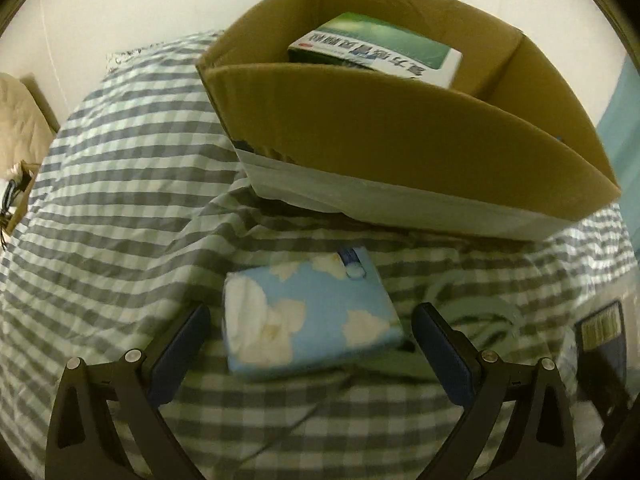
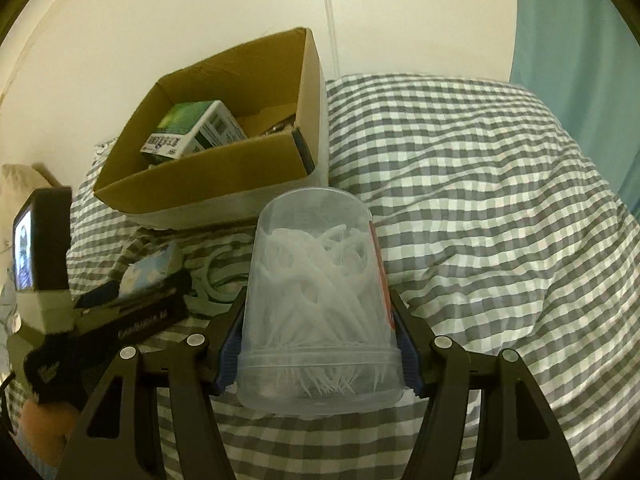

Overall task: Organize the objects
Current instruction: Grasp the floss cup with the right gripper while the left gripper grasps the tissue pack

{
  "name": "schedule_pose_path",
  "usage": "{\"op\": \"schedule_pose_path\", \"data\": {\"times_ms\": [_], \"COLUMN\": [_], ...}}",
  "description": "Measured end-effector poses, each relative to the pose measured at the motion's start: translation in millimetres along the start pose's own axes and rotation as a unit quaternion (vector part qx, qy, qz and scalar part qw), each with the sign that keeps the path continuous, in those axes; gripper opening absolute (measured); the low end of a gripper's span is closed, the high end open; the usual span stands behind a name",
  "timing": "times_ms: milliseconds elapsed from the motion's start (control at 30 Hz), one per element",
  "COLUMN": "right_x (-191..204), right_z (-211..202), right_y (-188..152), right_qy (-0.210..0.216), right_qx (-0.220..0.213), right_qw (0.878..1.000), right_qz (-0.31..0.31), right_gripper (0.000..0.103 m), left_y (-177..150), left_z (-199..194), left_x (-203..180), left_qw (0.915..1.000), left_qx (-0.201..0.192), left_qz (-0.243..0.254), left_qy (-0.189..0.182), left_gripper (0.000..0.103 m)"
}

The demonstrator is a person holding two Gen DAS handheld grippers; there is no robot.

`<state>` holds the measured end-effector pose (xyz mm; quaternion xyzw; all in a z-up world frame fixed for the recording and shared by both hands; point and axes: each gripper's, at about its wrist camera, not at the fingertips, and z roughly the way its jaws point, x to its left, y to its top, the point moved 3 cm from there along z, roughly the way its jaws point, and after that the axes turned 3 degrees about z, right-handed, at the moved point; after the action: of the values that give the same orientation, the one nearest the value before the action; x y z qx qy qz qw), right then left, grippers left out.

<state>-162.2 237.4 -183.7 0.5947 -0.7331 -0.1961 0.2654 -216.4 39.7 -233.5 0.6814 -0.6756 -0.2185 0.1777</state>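
A blue tissue pack with white clouds (image 1: 310,318) lies on the checked bedspread (image 1: 120,184). My left gripper (image 1: 310,340) is open, with a finger on each side of the pack and not touching it. My right gripper (image 2: 316,320) is shut on a clear plastic jar of white floss picks (image 2: 318,304) and holds it above the bed. An open cardboard box (image 1: 400,128) sits beyond the pack, with a green and white carton (image 1: 376,50) inside. The box (image 2: 224,168) and carton (image 2: 192,130) also show in the right wrist view.
A pale green cable (image 1: 472,308) lies coiled right of the pack. A dark object with a barcode label (image 1: 600,332) sits at the far right. A white wall stands behind the bed. A teal curtain (image 2: 580,60) hangs on the right.
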Motion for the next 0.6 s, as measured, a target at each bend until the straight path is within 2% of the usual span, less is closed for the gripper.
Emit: {"op": "schedule_pose_path", "data": {"times_ms": [67, 167, 400, 533, 600], "right_x": [-1, -1, 2, 13, 18], "right_z": [3, 6, -5, -30, -45], "right_y": [-2, -4, -4, -2, -1], "right_qy": [0.001, 0.004, 0.008, 0.010, 0.009], "right_qx": [0.004, 0.008, -0.001, -0.014, -0.023], "right_qw": [1.000, 1.000, 1.000, 1.000, 0.999], "right_qz": [-0.001, -0.002, -0.006, -0.017, -0.023], "right_gripper": [0.063, 0.063, 0.063, 0.063, 0.063], "left_y": [1, 2, -6, -11, -10], "left_z": [3, 6, -10, -40, -59], "left_x": [1, 2, 7, 10, 9], "left_qw": [1.0000, 0.9999, 0.9998, 0.9995, 0.9993], "left_qx": [0.000, 0.001, 0.016, 0.024, 0.027], "left_qz": [-0.006, -0.007, 0.000, -0.004, 0.009], "left_qy": [-0.004, -0.015, -0.010, -0.018, -0.023], "left_gripper": [0.100, 0.082, 0.081, 0.081, 0.081]}}
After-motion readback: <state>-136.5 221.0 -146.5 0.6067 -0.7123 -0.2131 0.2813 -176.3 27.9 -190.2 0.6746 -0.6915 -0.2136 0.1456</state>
